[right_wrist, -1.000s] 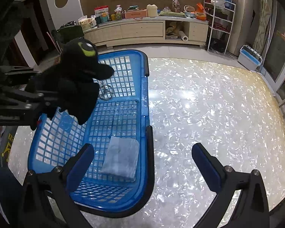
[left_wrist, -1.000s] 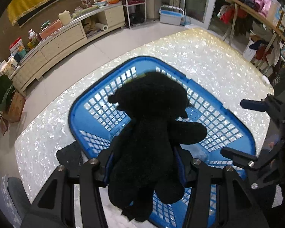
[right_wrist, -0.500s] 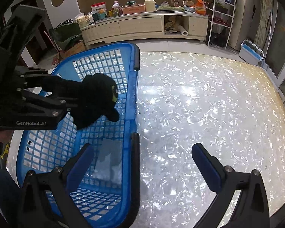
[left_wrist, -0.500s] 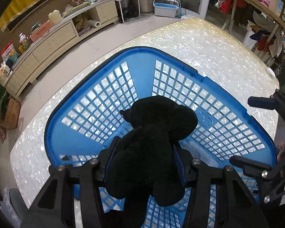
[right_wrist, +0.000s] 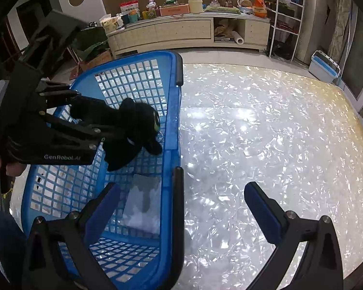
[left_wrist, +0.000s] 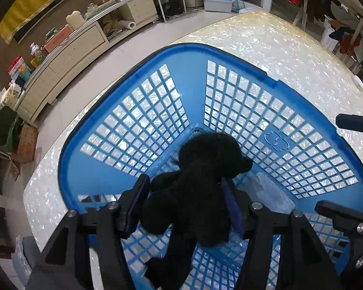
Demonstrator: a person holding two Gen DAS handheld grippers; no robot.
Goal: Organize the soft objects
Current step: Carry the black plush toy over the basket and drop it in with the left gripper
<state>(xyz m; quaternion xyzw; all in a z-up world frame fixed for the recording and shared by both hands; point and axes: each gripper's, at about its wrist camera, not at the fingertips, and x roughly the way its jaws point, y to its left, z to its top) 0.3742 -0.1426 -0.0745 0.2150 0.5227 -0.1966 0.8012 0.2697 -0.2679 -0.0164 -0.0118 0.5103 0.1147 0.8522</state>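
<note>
The left gripper (left_wrist: 185, 200) reaches down into the blue basket (left_wrist: 84, 171) with the black plush (left_wrist: 196, 193) between its fingers. Its jaws have just been opening — a gap shows beside the left pad, while the toy lies against the right one, its head low near the basket's corner. A pale folded cloth (right_wrist: 142, 205) lies on the basket floor. The right gripper (right_wrist: 179, 207) hangs spread and empty, straddling the basket's rim over the pearly counter (right_wrist: 266, 133).
</note>
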